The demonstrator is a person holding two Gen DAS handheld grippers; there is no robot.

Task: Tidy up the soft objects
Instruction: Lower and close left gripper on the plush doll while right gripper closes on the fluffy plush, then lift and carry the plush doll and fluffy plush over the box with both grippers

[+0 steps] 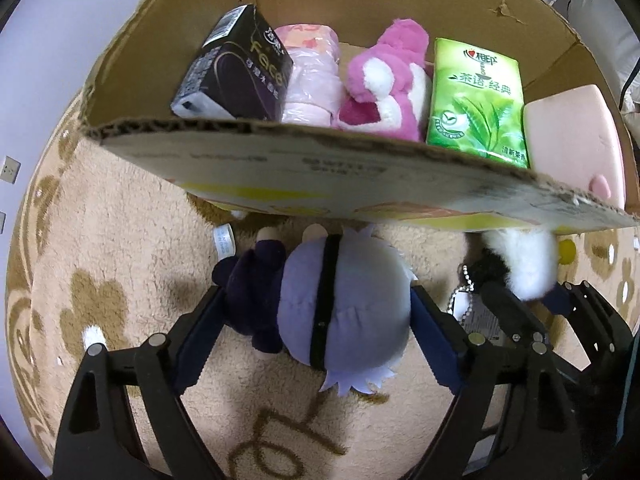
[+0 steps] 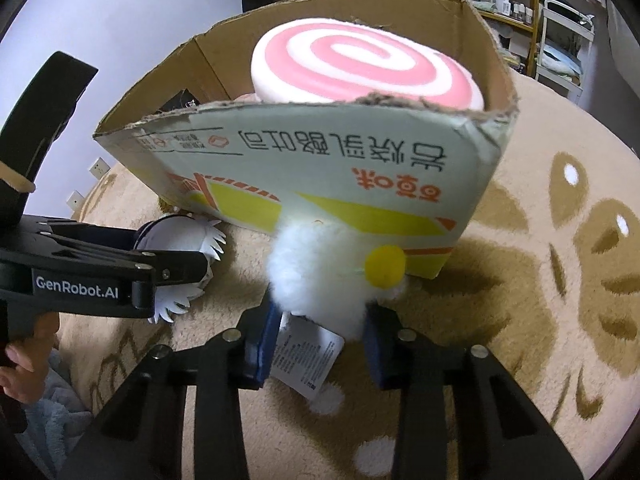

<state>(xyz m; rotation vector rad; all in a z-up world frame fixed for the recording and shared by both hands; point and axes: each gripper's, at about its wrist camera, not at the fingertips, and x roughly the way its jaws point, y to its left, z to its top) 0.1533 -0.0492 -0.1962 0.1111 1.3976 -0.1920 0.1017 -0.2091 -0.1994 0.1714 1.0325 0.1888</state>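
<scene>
The left gripper (image 1: 316,316) is clamped on a doll (image 1: 344,312) with a pale lilac head and dark body, its blue pads pressed to both sides of the head, over the rug (image 1: 132,248) just in front of the box's near wall. Inside the box (image 1: 304,160), from its left wall to its right, stand a black tissue pack (image 1: 236,68), a pink wrapped pack (image 1: 312,76), a pink plush bear (image 1: 384,80), a green tissue pack (image 1: 476,96) and a pink cushion (image 1: 576,136) against the right wall.

The right gripper (image 2: 320,344) is clamped on a white fluffy toy (image 2: 320,276) with a yellow pompom (image 2: 386,266), touching the box's (image 2: 320,168) near wall close to its right corner. A paper tag (image 2: 304,356) hangs from the toy between the fingers. The cushion's spiral face (image 2: 360,68) rises above the box's rim. A hand (image 2: 24,356) grips the left tool at the view's left edge.
</scene>
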